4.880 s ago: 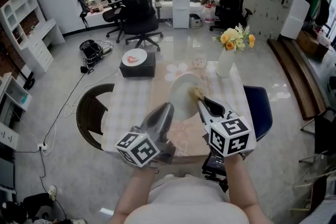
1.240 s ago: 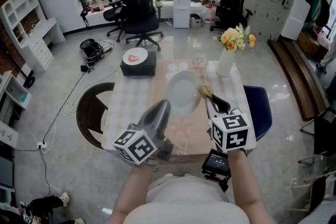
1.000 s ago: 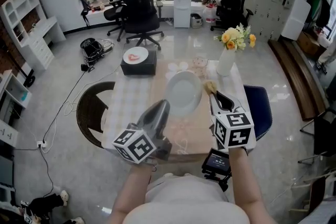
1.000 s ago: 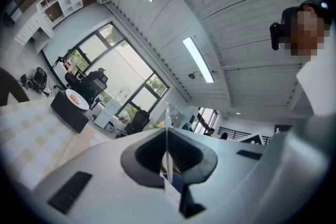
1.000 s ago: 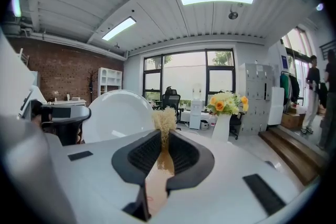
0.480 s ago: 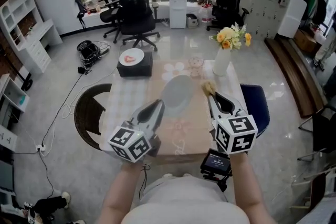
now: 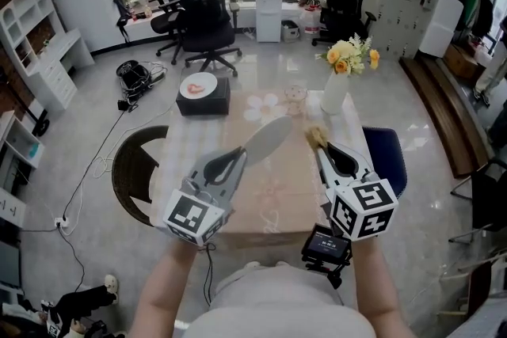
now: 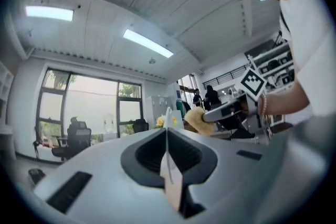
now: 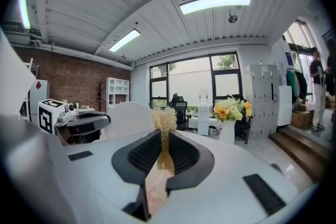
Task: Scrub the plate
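– Right gripper [image 7: 320,145]: jaw state to be entered.
– Jaws are recorded as closed down on a yellow sponge [image 7: 314,136]. In the right gripper view the sponge [image 9: 164,119] is seen pinched between them, its frayed top standing clear of the tips.
– Left gripper [image 7: 235,159]?
– Jaws are noted as clamped on the lower rim of the white plate [image 7: 267,138]. In the left gripper view the plate [image 8: 167,126] is seen edge-on, as a thin pale line between the nearly closed jaws.
– Plate position?
– It is held in the air above the table [image 7: 273,198], steeply tilted, with the upper rim leaning away and to the right.
– Contact between sponge and plate?
– None is observed. The sponge is held just beside the plate's upper rim, on its right, and a gap is visible between them in the head view.
– Other items?
– One white vase [image 7: 333,93] of yellow flowers is logged at the far right of the table, well apart from both grippers.
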`<state>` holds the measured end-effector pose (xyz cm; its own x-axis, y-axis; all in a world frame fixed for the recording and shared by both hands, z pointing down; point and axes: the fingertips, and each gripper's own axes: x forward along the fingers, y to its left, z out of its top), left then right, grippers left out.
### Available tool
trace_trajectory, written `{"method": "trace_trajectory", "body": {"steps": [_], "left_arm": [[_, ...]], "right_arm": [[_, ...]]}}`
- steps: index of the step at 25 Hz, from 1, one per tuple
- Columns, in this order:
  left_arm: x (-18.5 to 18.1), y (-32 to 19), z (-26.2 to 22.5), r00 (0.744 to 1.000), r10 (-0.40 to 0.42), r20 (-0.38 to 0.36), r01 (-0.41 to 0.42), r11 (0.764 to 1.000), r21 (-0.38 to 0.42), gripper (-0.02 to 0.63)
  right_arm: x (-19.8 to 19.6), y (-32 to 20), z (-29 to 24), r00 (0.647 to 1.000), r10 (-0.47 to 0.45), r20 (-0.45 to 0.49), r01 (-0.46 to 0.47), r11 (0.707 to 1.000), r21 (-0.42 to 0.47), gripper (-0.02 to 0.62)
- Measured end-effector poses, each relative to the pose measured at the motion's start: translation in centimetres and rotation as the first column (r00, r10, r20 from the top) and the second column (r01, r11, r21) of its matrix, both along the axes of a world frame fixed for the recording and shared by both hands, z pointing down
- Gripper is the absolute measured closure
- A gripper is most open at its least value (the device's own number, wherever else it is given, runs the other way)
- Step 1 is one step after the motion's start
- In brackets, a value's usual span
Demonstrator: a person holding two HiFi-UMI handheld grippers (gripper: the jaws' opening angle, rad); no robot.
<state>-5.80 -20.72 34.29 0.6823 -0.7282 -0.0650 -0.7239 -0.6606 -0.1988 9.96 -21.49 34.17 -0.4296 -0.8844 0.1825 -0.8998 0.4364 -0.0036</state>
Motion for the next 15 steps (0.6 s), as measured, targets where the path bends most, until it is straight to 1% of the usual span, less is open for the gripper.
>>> {"method": "trace_trajectory", "body": {"steps": [2, 5, 7, 11, 15], "left_arm": [[0.3, 0.4, -0.2, 0.997, 0.008, 0.074, -0.013, 0.998, 0.066, 0.586], [0.9, 0.7, -0.3, 0.991, 0.006, 0.135, -0.021, 0.994, 0.105, 0.586], [1.1, 0.6, -0.1, 0.981, -0.007, 0.193, -0.022, 0.989, 0.148, 0.586], [1.4, 0.7, 0.7, 0.948, -0.048, 0.314, -0.032, 0.969, 0.245, 0.586], [1.9, 0.7, 1.4, 0.910, -0.086, 0.406, -0.054, 0.946, 0.321, 0.586]], "right_arm": [[0.1, 0.2, 0.0, 1.000, -0.005, 0.004, 0.005, 1.000, 0.000, 0.546], [0.3, 0.2, -0.2, 1.000, -0.004, 0.011, 0.004, 1.000, 0.000, 0.546], [0.3, 0.3, -0.4, 1.000, -0.008, 0.017, 0.008, 1.000, 0.000, 0.546], [0.1, 0.5, -0.4, 1.000, -0.025, 0.016, 0.025, 1.000, -0.001, 0.546], [-0.1, 0.7, -0.7, 0.998, -0.062, 0.014, 0.062, 0.998, -0.003, 0.546]]}}
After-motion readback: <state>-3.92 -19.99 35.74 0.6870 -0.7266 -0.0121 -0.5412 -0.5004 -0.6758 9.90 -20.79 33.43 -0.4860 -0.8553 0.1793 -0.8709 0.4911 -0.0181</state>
